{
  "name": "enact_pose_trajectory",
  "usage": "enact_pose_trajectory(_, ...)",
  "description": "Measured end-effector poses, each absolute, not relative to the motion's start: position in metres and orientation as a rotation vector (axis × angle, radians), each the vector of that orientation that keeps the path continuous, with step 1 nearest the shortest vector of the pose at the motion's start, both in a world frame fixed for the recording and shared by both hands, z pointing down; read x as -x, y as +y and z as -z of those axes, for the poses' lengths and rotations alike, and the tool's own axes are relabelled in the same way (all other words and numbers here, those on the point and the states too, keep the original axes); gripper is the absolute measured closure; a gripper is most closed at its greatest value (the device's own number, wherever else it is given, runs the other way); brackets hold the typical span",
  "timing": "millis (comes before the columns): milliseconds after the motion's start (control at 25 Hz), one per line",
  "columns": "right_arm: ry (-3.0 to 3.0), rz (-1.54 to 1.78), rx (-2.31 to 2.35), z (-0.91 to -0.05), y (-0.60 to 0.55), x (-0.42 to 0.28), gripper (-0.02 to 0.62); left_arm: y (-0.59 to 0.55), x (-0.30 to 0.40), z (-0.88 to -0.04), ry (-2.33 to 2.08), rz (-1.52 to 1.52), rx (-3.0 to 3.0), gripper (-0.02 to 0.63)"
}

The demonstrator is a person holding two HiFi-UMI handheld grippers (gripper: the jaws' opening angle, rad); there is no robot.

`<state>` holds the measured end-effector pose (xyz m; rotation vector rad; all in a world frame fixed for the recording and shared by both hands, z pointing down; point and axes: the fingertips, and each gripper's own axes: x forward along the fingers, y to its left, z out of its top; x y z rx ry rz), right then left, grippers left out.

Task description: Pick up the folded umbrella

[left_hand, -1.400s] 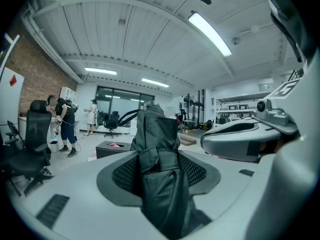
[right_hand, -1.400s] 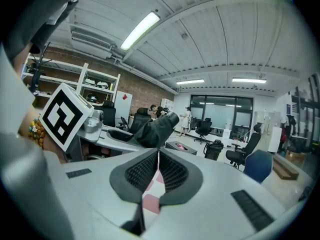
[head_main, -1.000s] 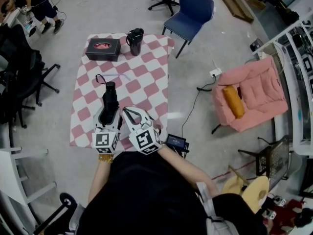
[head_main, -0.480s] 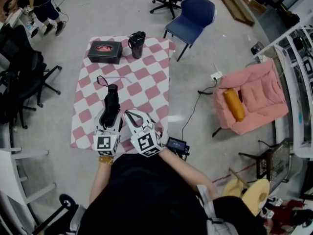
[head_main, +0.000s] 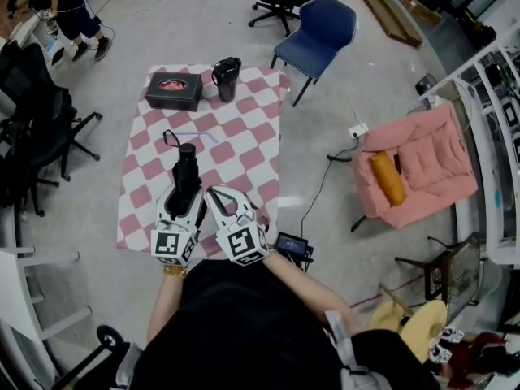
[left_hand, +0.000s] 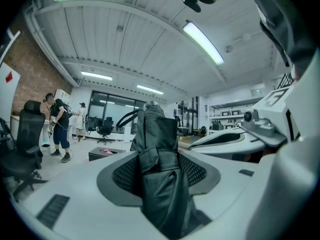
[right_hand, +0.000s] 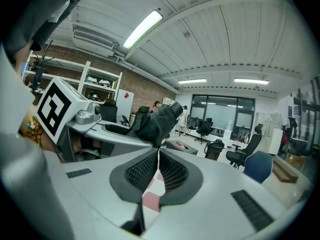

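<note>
The folded black umbrella (head_main: 184,171) lies lengthwise between the jaws of my left gripper (head_main: 184,195), which is shut on it, over the near part of the checked table. In the left gripper view the umbrella (left_hand: 159,164) fills the gap between the pads and points forward, its strap loop at the far end. My right gripper (head_main: 214,195) is just to the right of it, shut with nothing held. In the right gripper view the pads of that gripper (right_hand: 158,170) meet, and the umbrella (right_hand: 159,121) shows to the upper left.
The table has a pink-and-white checked cloth (head_main: 240,136). A black box (head_main: 173,90) and a black jug (head_main: 226,78) stand at its far end. A blue chair (head_main: 321,24) is beyond, a pink lounge seat (head_main: 418,161) to the right, and black office chairs (head_main: 28,128) to the left.
My left gripper has risen a little with the umbrella in it. The right gripper has stayed where it was.
</note>
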<state>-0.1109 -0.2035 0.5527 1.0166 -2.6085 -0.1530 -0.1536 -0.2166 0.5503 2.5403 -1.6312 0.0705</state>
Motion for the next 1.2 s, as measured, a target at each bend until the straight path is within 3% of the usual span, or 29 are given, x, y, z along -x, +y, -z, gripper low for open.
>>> enact_pose_trajectory(760, -2.603, 0.220, -1.148, -0.537, -0.214, 0.099, 0.578, -0.217, 0.156, -0.543, -1.722, -0.121, -2.573, 0.383)
enact_pose_trajectory(1200, -2.603, 0.061, -1.196, -0.560, -0.221, 0.087, 0.578, -0.218, 0.158, -0.541, -1.790, -0.052, -2.597, 0.383)
